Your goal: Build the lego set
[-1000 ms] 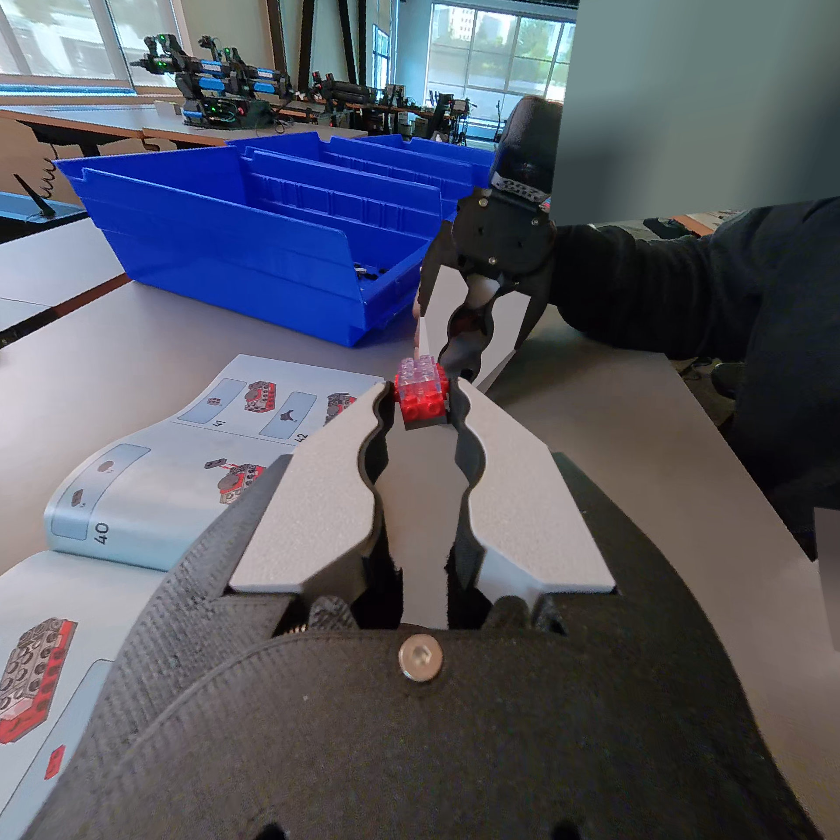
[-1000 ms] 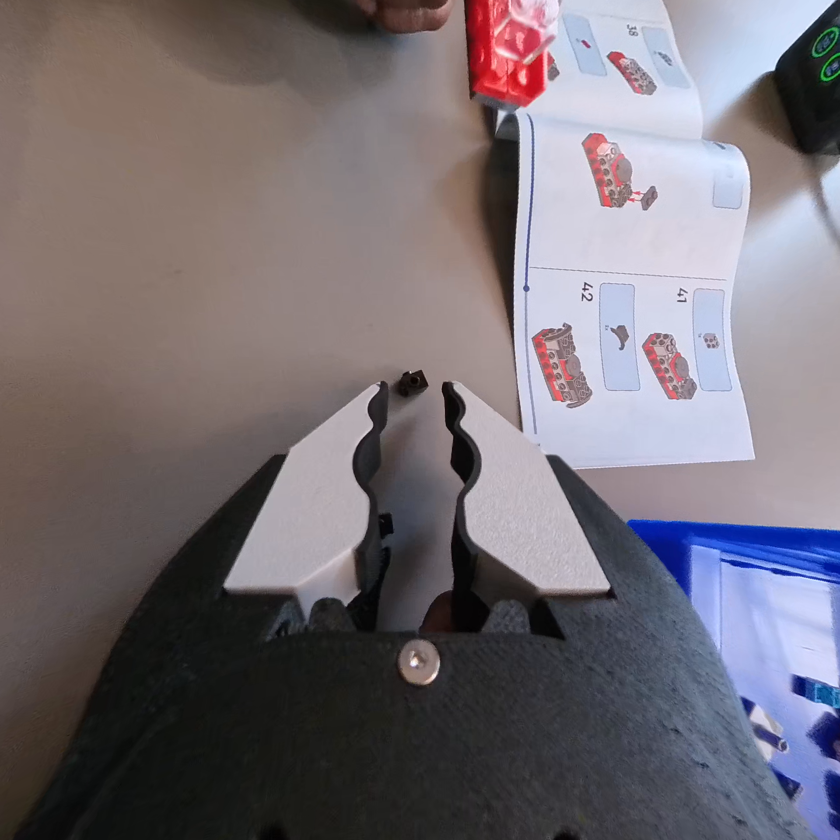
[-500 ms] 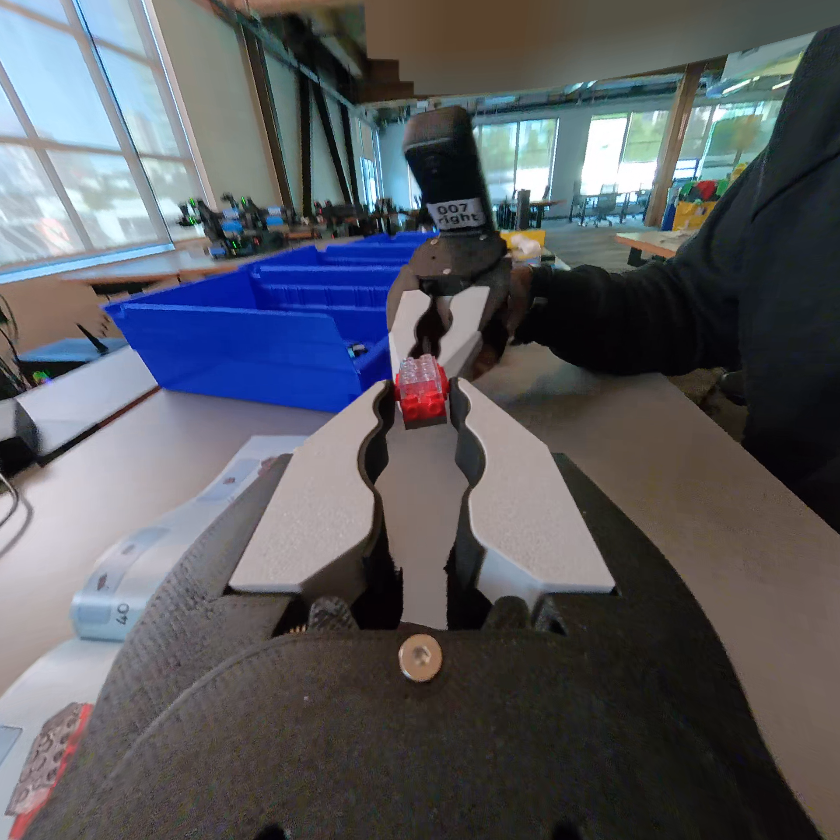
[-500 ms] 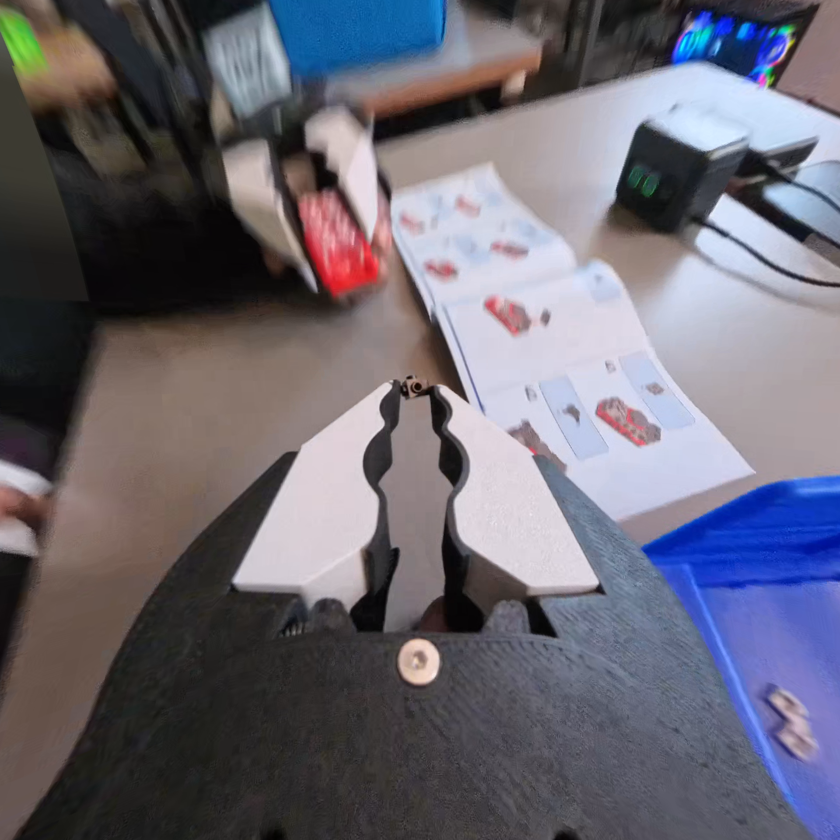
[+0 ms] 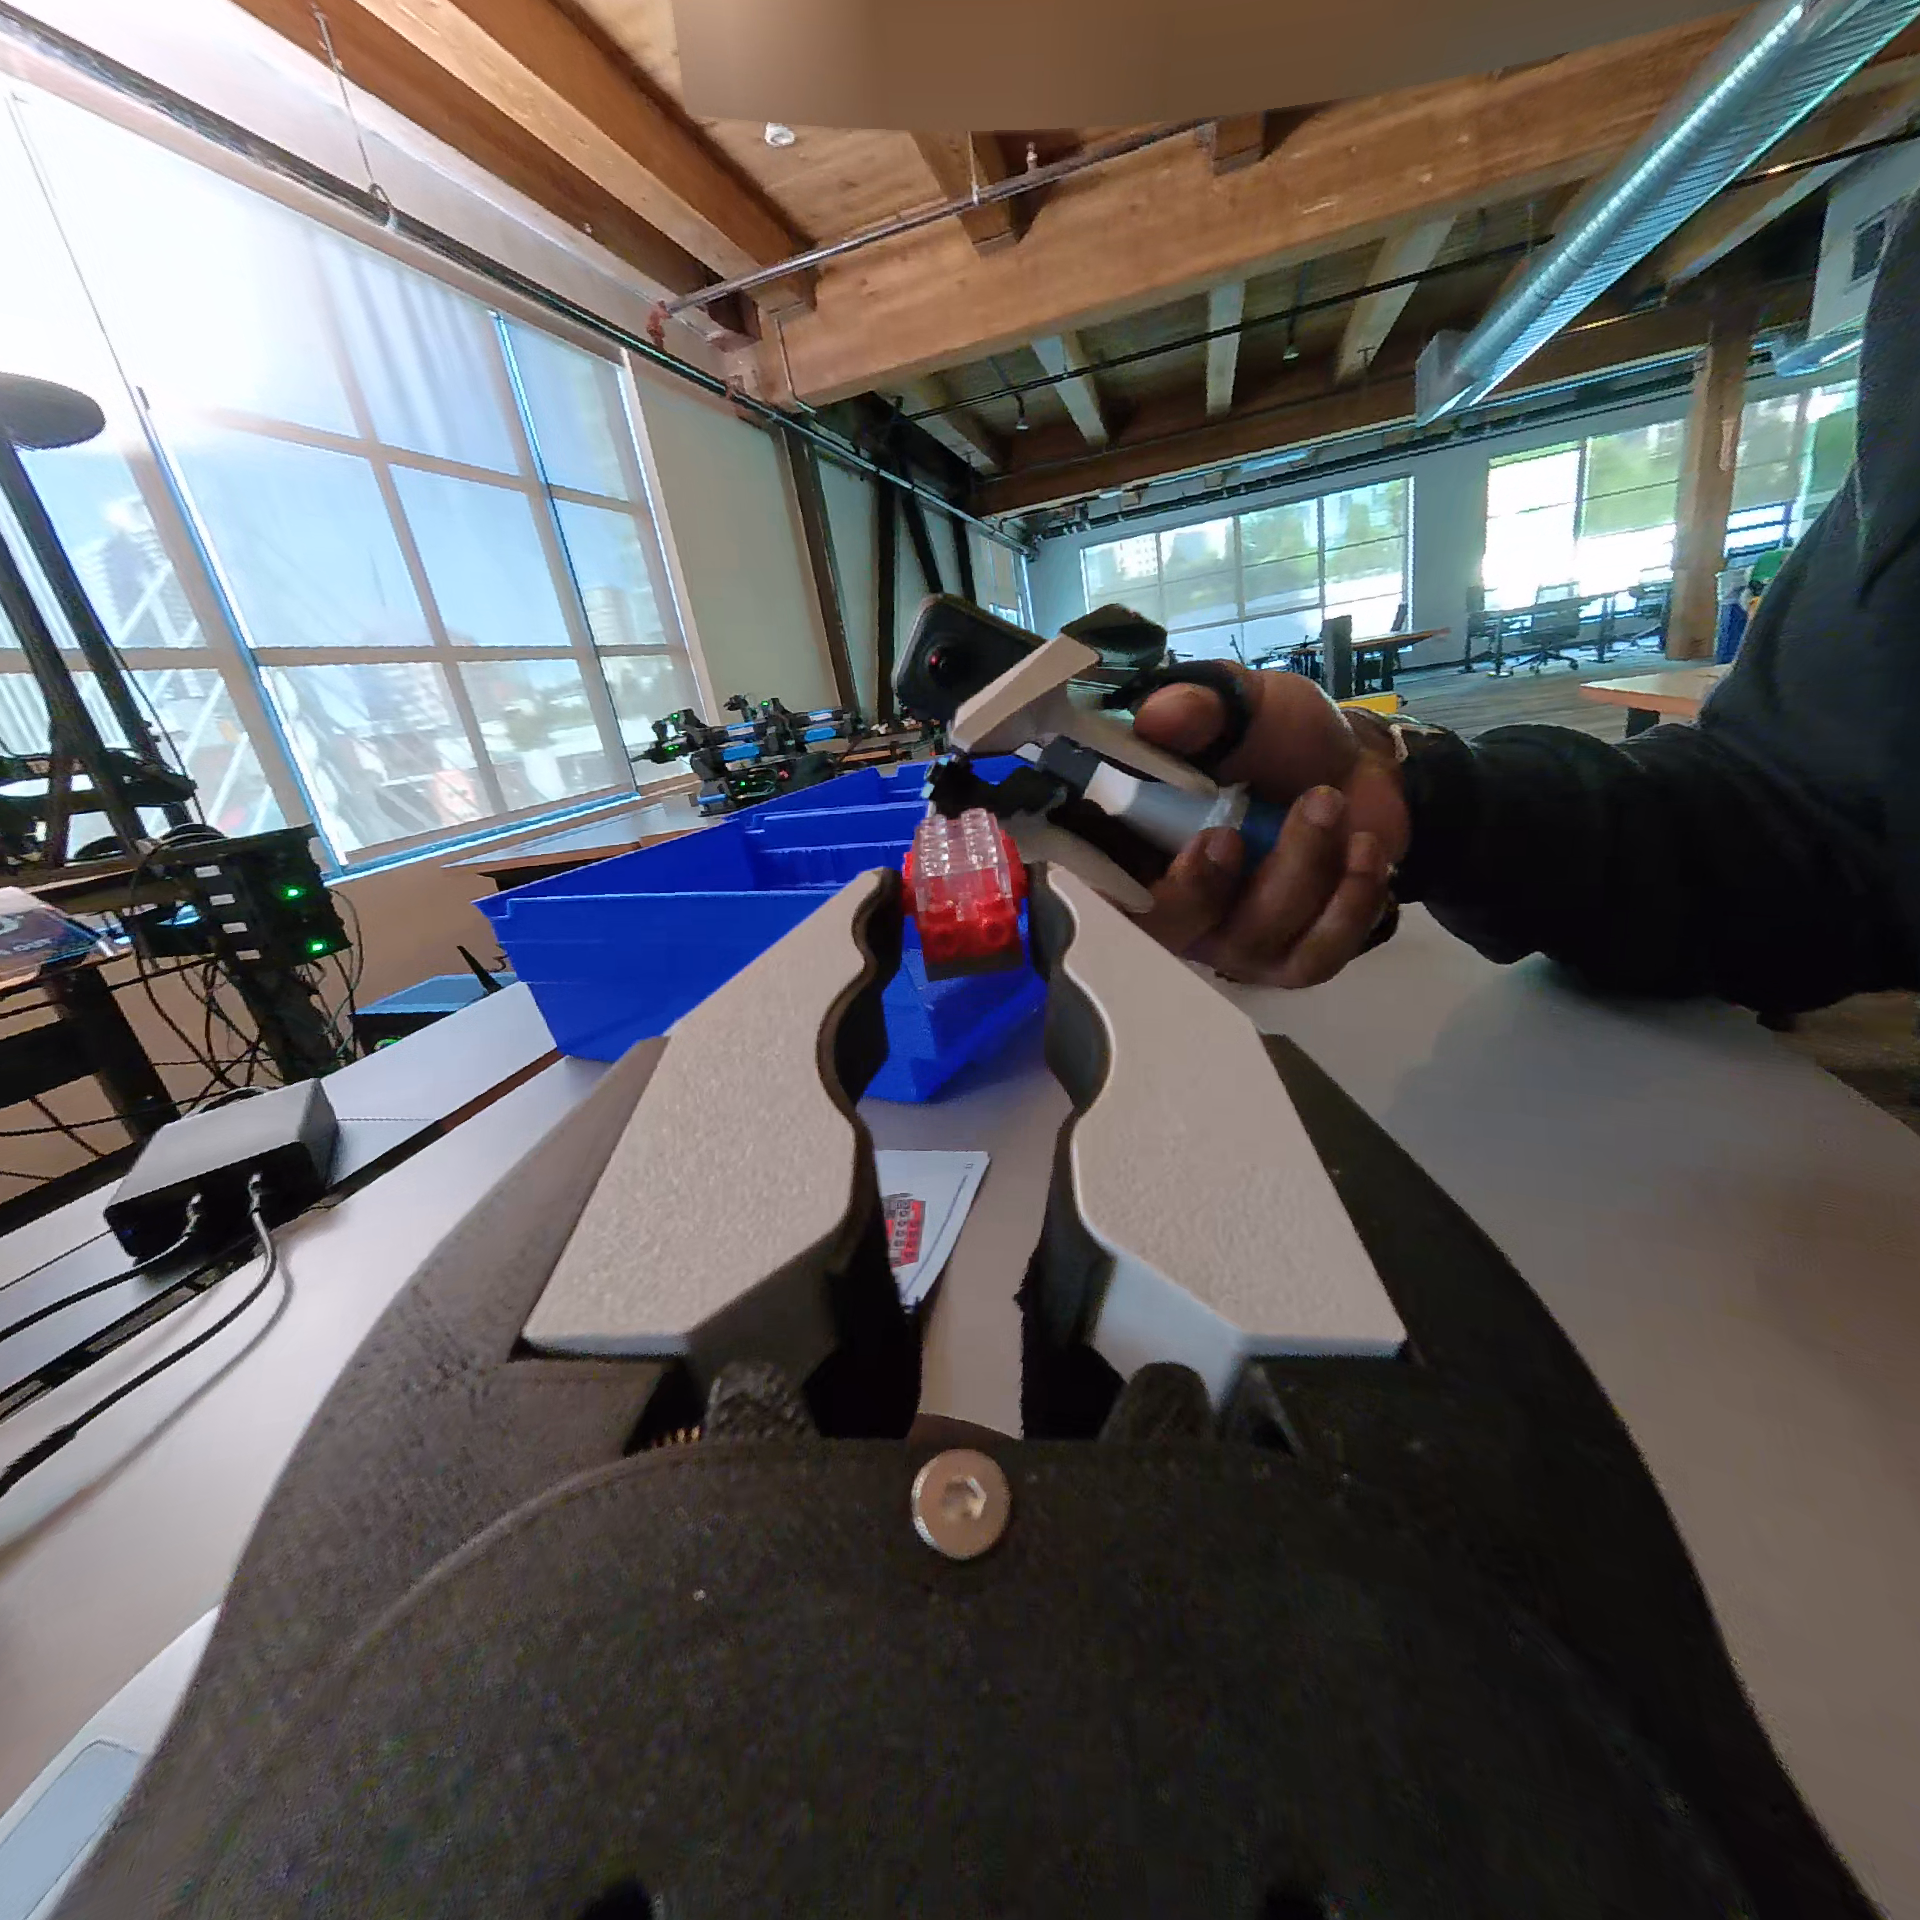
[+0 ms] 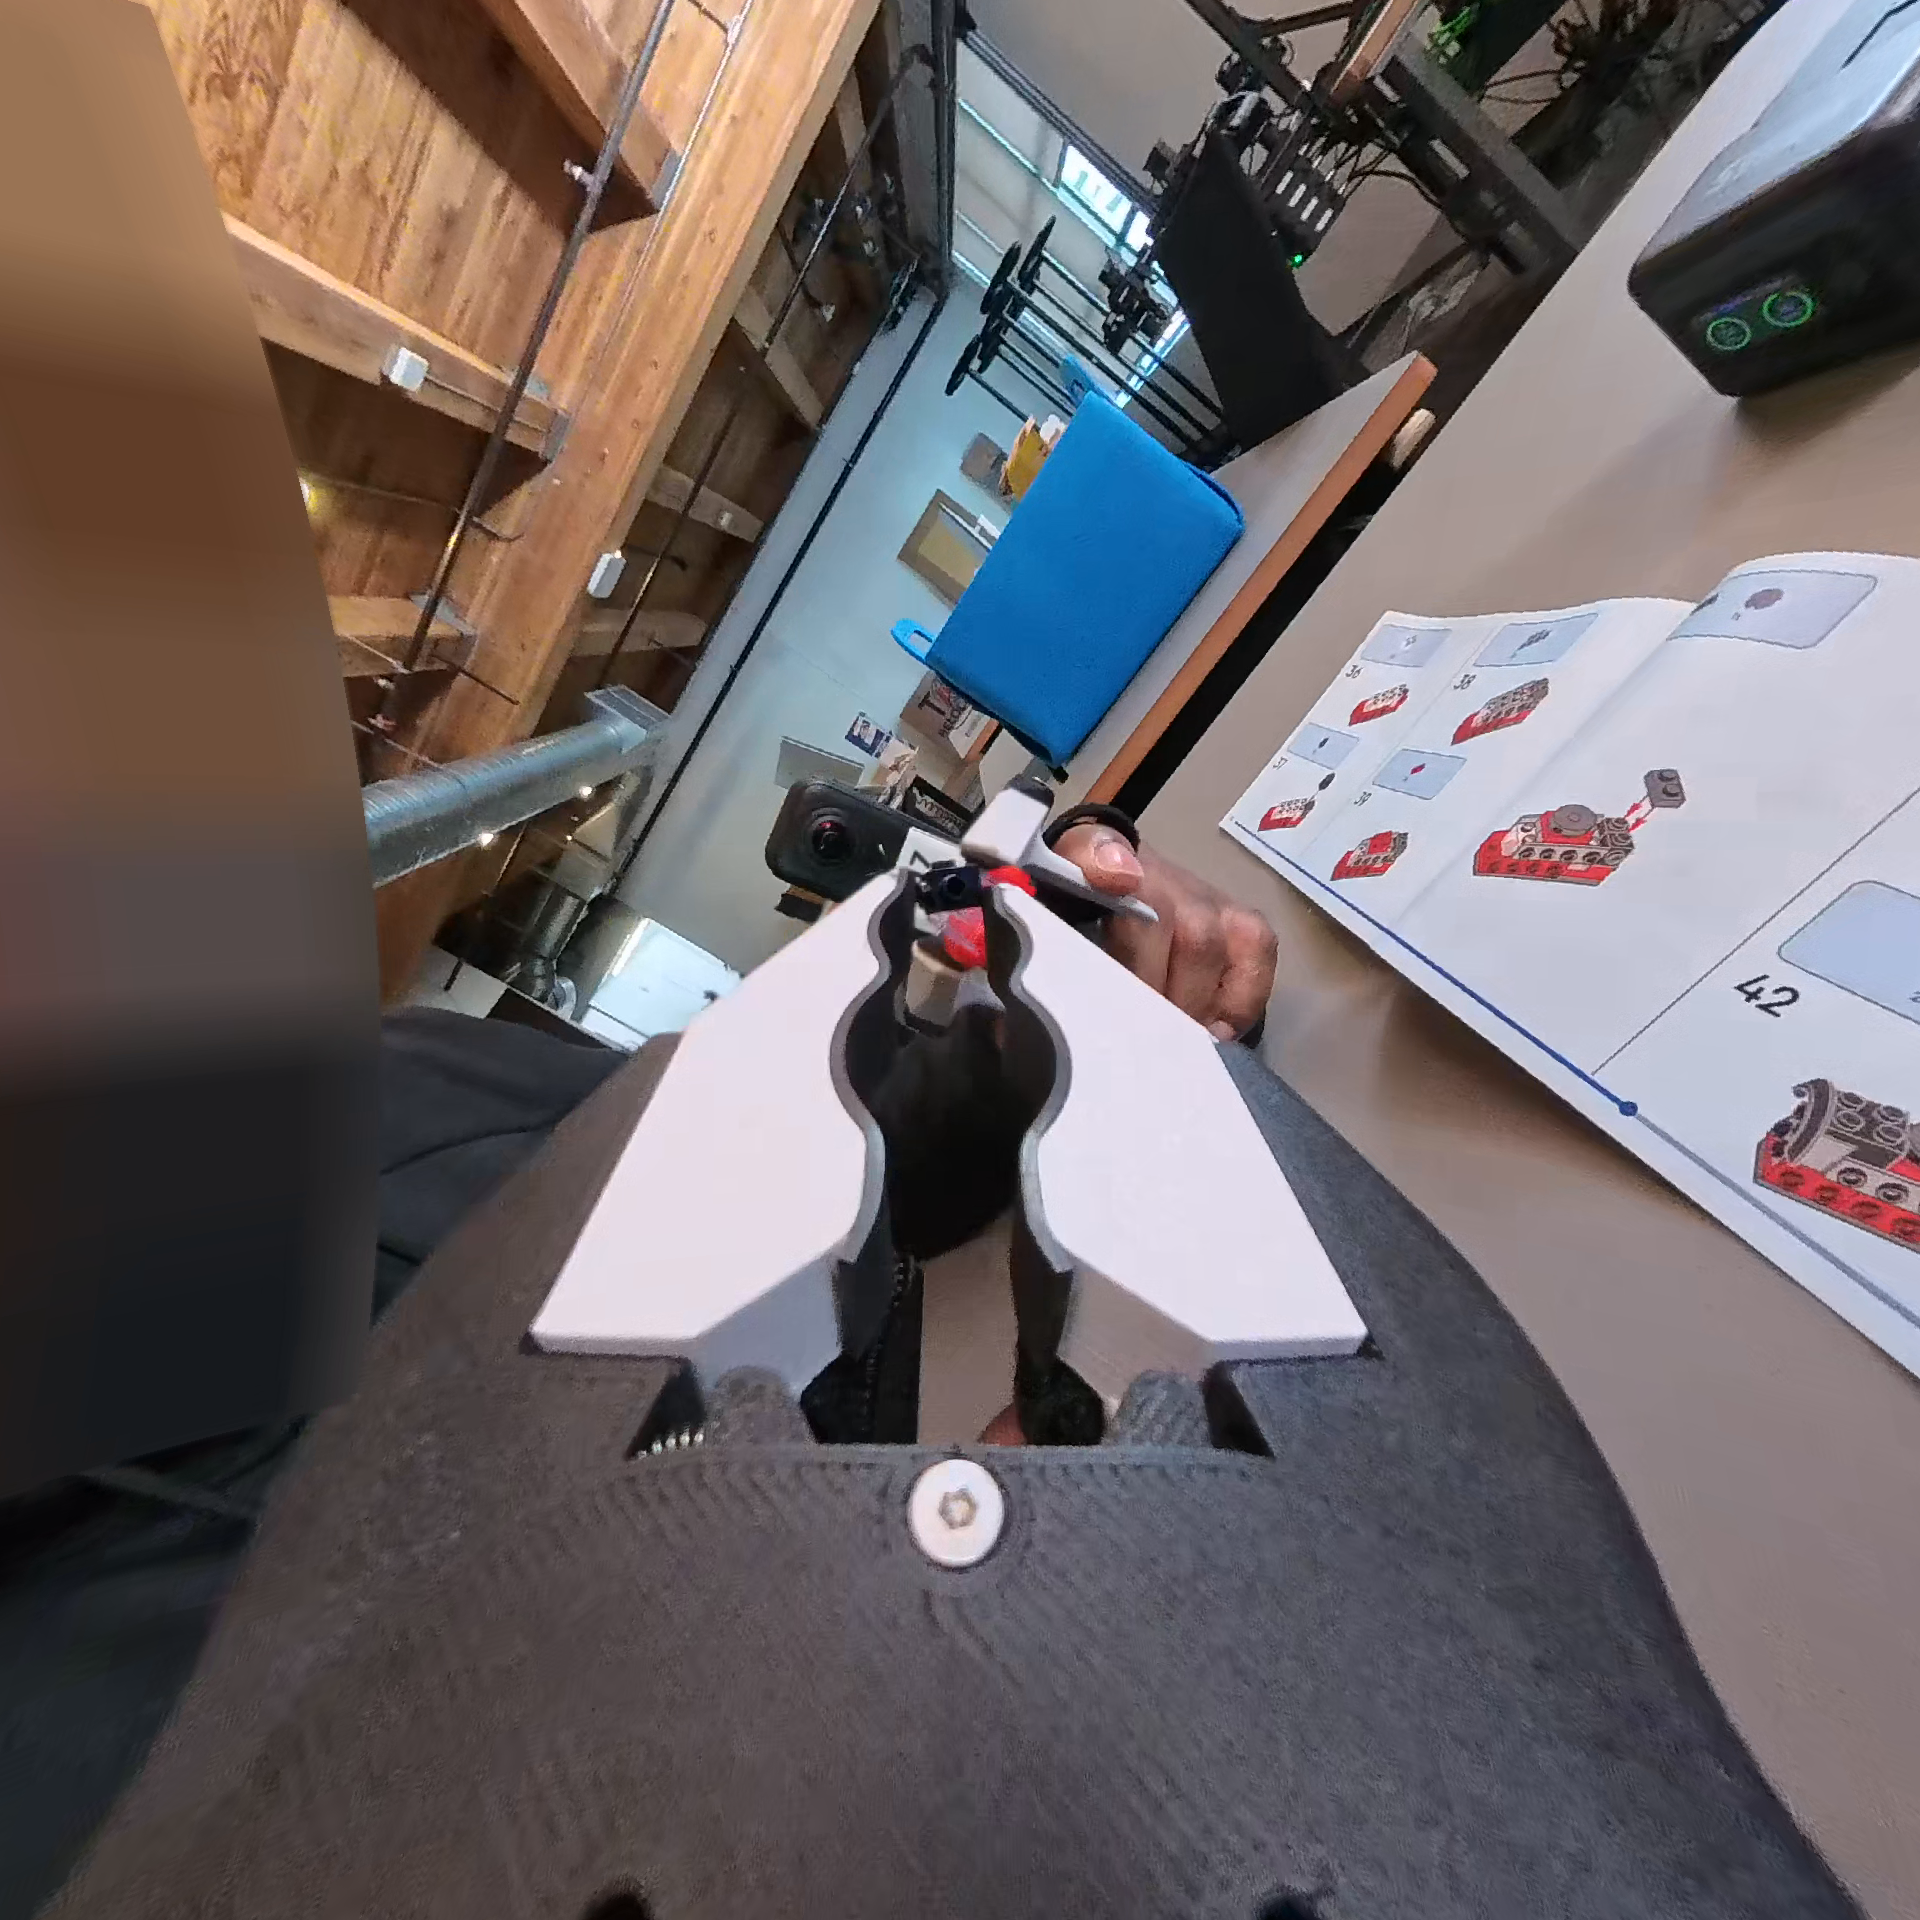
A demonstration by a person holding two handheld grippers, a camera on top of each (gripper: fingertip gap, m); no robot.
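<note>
My left gripper [image 5: 961, 894] is shut on a red and clear lego assembly [image 5: 964, 896] and holds it up above the table. My right gripper [image 6: 951, 896] is shut on a small black lego piece [image 6: 952, 886] at its fingertips. In the left wrist view the right gripper [image 5: 951, 774] comes in from the right, and its black piece [image 5: 948, 781] sits just above the assembly's clear studs. In the right wrist view a bit of the red assembly [image 6: 968, 932] shows just beyond the black piece. Whether they touch I cannot tell.
The open instruction booklet [image 6: 1621, 831] lies on the grey table [image 5: 1558, 1195] to the right. A blue bin [image 5: 665, 935] stands behind the assembly. A black box with green lights [image 6: 1797, 260] and a black adapter with cables [image 5: 218, 1164] sit on the table. My two grippers' fingertips are within a few centimetres of each other.
My right gripper closed on the small black piece on the table, lifted it and brought it over the assembly. My left gripper raised and tilted the assembly upward.
</note>
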